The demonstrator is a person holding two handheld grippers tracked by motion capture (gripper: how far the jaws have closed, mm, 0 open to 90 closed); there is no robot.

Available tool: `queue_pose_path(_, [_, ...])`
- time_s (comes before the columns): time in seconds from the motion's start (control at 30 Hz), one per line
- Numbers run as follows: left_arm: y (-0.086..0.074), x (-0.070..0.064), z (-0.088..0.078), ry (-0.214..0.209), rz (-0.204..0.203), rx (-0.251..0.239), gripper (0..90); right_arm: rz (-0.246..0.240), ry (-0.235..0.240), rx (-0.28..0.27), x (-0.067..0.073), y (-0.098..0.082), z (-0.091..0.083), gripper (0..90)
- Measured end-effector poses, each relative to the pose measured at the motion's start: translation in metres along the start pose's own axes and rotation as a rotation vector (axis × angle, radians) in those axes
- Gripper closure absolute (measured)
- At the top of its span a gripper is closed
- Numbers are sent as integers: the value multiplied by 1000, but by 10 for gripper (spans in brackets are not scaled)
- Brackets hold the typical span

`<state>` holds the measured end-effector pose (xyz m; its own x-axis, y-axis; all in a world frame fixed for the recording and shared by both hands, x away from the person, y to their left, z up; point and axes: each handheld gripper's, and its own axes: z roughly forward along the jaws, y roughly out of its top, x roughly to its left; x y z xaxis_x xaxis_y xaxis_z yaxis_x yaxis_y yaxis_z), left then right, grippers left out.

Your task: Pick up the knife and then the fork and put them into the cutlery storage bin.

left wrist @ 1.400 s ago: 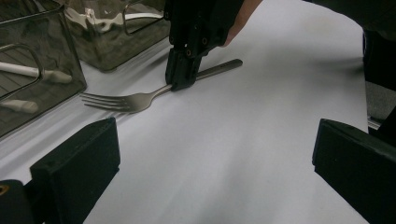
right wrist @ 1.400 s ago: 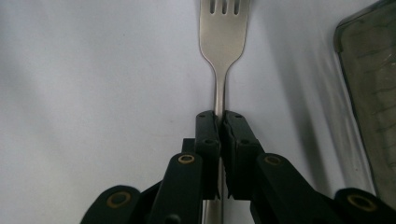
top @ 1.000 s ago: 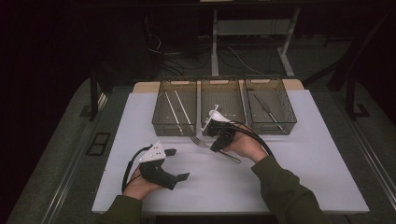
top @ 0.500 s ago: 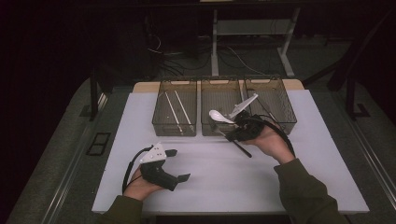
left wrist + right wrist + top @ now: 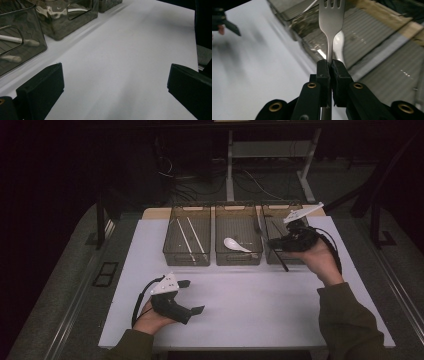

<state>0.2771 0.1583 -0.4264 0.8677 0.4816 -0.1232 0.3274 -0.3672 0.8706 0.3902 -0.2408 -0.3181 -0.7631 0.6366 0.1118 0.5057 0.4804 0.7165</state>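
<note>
Nearest me, my left claw (image 5: 192, 296) rests low on the white surface (image 5: 250, 305), its jaws spread wide with bare sheet between them; the hand (image 5: 150, 317) lies flat behind it, forearm entering from the bottom edge. Farther out, my right hand (image 5: 320, 260) is lifted, wrist cocked, carrying the right claw (image 5: 330, 63) over the rightmost bin (image 5: 280, 220). That claw is clamped on a fork (image 5: 331, 22), tines pointing away from it. Beyond, a white spoon (image 5: 236, 244) lies in the middle bin (image 5: 238, 215), and pale sticks (image 5: 189, 239) lie in the left bin (image 5: 186, 260).
</note>
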Motion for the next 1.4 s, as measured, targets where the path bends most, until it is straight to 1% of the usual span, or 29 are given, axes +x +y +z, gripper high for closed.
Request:
queue_pose_path(0.1, [0, 1, 0, 1, 0, 2, 0, 13, -33, -9, -11, 4, -10, 848])
queue_pose_path(0.2, [0, 1, 0, 2, -1, 4, 0, 25, -64, -18, -22, 8, -16, 848])
queue_pose_path(0.27, [0, 1, 1, 3, -2, 6, 0, 25, -93, -28, -30, 12, -21, 848])
queue_pose_path(0.3, [0, 1, 1, 3, -3, 6, 0, 34, -99, -31, -32, 14, -22, 848])
queue_pose_path(0.4, [0, 0, 0, 2, 4, 9, 0, 39, -151, -38, -45, 20, -25, 848])
queue_pose_path(0.57, [-1, -1, -1, -2, 9, 11, 0, 71, -206, -46, -69, 21, -25, 848])
queue_pose_path(0.67, [-1, -1, -1, -3, 8, 10, 0, 83, -237, -29, -81, 17, -21, 848])
queue_pose_path(0.7, [-1, -1, -1, -2, 8, 10, 0, 88, -252, -16, -86, 15, -18, 848])
queue_pose_path(0.77, [-1, -1, -1, -3, 8, 9, 0, 97, -266, -2, -93, 10, -13, 848])
queue_pose_path(0.9, [-1, -1, -1, -4, 9, 11, 0, 127, -271, 4, -102, 2, -6, 847])
queue_pose_path(1.1, [-1, -1, -1, -4, 9, 11, 0, 166, -286, 55, -111, -18, 9, 847])
queue_pose_path(1.27, [-1, 0, 0, -5, 8, 12, 0, 207, -285, 86, -119, -33, 17, 847])
queue_pose_path(1.37, [-1, 0, 0, -4, 10, 15, 0, 215, -282, 103, -121, -39, 22, 847])
queue_pose_path(1.4, [-1, 0, 0, -3, 9, 15, 0, 231, -275, 111, -122, -40, 25, 847])
